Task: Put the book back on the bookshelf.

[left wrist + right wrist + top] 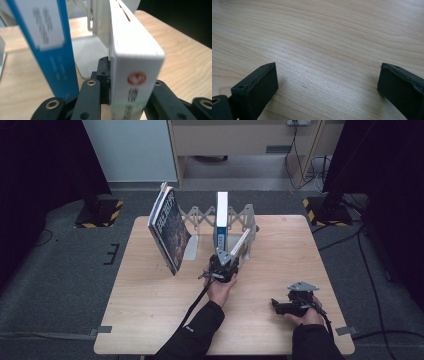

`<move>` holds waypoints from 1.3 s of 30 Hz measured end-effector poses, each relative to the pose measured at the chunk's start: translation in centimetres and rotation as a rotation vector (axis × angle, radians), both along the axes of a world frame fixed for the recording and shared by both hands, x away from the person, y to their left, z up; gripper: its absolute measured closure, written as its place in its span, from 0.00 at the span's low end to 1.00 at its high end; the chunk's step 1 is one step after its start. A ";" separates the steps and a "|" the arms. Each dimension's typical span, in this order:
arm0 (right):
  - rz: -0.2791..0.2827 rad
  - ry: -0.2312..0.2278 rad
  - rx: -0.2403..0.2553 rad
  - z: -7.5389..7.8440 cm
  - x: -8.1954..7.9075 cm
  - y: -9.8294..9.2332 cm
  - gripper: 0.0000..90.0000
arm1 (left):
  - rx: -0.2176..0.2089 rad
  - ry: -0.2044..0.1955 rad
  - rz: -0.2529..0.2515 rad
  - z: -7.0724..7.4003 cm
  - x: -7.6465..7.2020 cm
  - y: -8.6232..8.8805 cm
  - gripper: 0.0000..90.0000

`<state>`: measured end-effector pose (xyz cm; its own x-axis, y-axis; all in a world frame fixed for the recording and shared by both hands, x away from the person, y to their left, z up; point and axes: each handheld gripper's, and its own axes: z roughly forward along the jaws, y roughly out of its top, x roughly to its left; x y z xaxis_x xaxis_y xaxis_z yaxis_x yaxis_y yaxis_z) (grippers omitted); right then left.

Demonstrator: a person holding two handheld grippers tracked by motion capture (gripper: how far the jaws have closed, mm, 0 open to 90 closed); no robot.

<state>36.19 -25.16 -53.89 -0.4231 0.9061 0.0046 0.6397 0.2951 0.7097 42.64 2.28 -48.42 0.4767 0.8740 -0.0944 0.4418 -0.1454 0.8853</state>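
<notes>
Red round logo on white book (pixel 136 75) spine; print there and on blue book (pixel 50 45) too blurred to read.

Both forearms in black long sleeves; small white logo on the left sleeve (pixel 188 327) near the cuff. Left gripper (pixel 222 265): black body, black cable trailing back along the forearm. Its black jaws show brass-coloured screw eyelets and small dark screw holes in the left gripper view. Right gripper (pixel 292 306): black body, grey three-cornered plate (pixel 302 286) on top with dark screw heads, black cable. Its fingers (pixel 257 87) are blocky, matte black, square-edged.
</notes>
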 end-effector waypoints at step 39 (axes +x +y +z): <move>-0.001 0.003 0.000 0.0 0.0 0.1 0.03 | -0.019 -0.017 -0.098 -0.4 -1.1 0.3 0.76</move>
